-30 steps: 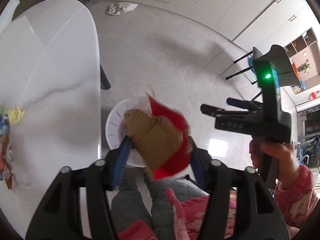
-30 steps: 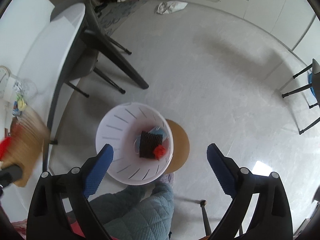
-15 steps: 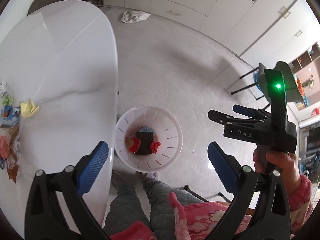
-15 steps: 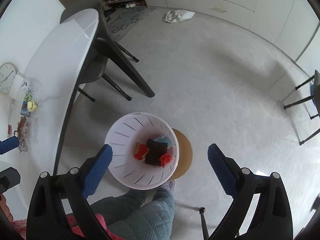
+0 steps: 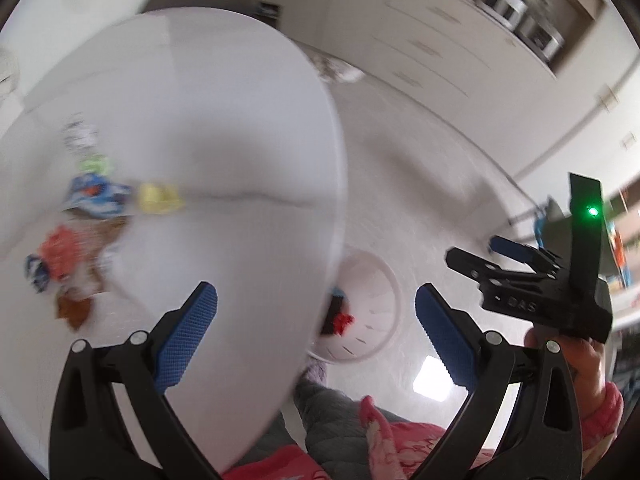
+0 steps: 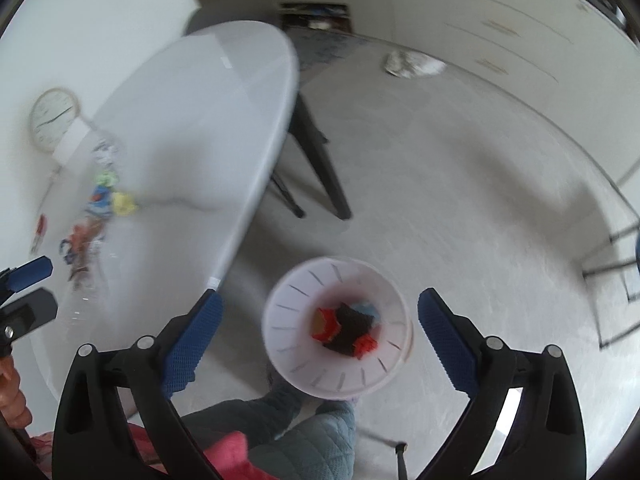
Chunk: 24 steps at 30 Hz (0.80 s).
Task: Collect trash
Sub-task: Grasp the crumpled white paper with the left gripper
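A white bin (image 6: 340, 376) stands on the floor by the table's edge, holding red, black and blue trash (image 6: 346, 326). My right gripper (image 6: 318, 320) hangs open above it with nothing between its blue pads. My left gripper (image 5: 316, 314) is open and empty too, over the edge of the white table (image 5: 224, 128), where the bin (image 5: 376, 320) is half hidden. Loose trash lies at the table's left: a yellow scrap (image 5: 158, 198), a blue wrapper (image 5: 98, 200), an orange piece (image 5: 64, 252) and a green bit (image 5: 96, 164). Both views are blurred.
The right gripper's body (image 5: 548, 288) and a hand show at the right of the left wrist view. A person's quilted trouser legs (image 6: 292, 440) stand below. Dark table legs (image 6: 320, 168), a crumpled bag (image 6: 412, 64) on the floor, cabinets (image 5: 440, 48) and a wall clock (image 6: 54, 118) surround.
The left gripper let go of the brown and red wrapper, which now lies in the bin. Both grippers have risen and swung toward the table; the trash pile has come into fuller view.
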Available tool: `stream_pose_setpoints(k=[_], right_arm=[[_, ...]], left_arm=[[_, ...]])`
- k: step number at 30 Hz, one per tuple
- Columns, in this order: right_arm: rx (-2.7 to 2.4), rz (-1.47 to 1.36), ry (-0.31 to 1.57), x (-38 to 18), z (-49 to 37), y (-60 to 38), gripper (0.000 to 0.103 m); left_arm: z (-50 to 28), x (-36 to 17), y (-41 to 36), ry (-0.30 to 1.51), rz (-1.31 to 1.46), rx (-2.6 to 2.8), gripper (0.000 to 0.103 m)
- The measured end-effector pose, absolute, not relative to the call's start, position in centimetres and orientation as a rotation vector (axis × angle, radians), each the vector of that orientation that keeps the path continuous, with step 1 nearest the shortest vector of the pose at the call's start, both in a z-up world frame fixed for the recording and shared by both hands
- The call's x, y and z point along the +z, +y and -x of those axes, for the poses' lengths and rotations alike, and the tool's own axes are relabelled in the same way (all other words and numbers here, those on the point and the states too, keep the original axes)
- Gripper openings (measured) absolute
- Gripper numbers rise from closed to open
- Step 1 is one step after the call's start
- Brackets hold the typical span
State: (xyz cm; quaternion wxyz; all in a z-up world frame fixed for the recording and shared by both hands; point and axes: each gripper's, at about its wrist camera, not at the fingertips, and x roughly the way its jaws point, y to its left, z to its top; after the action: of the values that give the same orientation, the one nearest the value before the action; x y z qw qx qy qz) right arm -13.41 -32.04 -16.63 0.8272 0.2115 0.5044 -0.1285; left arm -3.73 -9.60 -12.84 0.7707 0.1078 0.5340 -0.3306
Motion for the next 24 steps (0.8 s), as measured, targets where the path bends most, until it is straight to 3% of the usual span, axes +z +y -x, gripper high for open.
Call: stream_pose_setpoints(k=[15, 24], right_arm=[[0.039, -0.184, 1.047, -12.2, -0.8, -18.8, 0.098], [0.073, -0.194, 1.076, -12.9, -6.1, -15.1, 0.098]], left_arm=[[-7.3, -11.0, 6.9, 1.090, 0.041, -0.300, 0.095], [-19.9, -13.5, 7.2, 1.122, 0.138, -0.212, 0.095]])
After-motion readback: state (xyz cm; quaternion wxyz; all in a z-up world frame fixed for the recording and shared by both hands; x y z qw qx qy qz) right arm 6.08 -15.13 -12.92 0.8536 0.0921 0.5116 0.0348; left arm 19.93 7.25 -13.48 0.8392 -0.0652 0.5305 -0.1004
